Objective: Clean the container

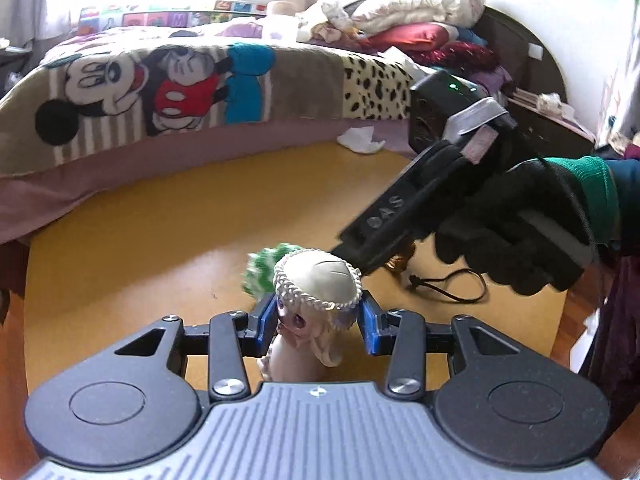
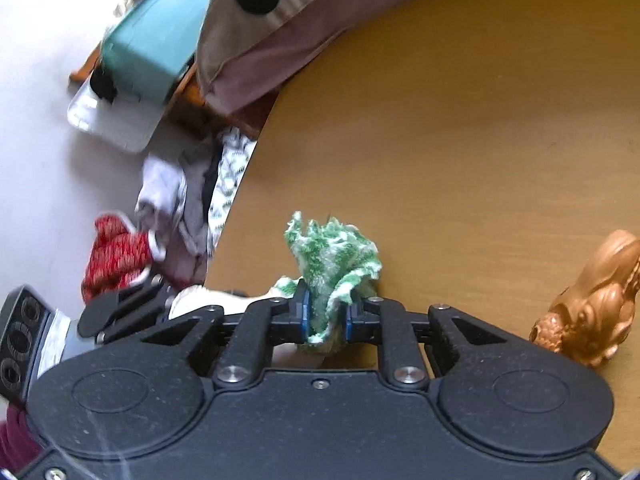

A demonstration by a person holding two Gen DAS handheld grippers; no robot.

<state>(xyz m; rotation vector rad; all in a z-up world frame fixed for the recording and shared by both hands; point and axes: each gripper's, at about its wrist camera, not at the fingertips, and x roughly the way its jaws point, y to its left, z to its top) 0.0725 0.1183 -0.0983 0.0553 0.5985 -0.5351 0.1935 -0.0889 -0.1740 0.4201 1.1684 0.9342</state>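
Container: I take the pale figurine (image 1: 316,296) for it, with a braided rim round a domed head; it stands upright on the yellow table (image 1: 132,248), at six o'clock in my left wrist view.
Left gripper (image 1: 318,320): my blue pads (image 1: 267,320) sit on either side of the figurine's head; the left one touches it, the right one sits very close; I read the jaws as clamped on it.
Cloth (image 2: 332,268): green-and-white, bunched; pinched fast between the fingers of my right gripper (image 2: 326,316); it rises toward twelve o'clock from them in the right wrist view.
Right gripper, seen from the left: it comes in from three o'clock, held by a black-gloved hand (image 1: 516,236) with a green cuff; its tip is at the far side of the figurine's head; the cloth shows blurred at ten o'clock of the head.
Copper figurine (image 2: 596,304): on the table, at three o'clock in the right wrist view, apart from the cloth.
Bed (image 1: 200,92): cartoon blanket, at twelve o'clock beyond the table.
Floor clothes (image 2: 168,216): heaped at nine o'clock, off the table's edge.
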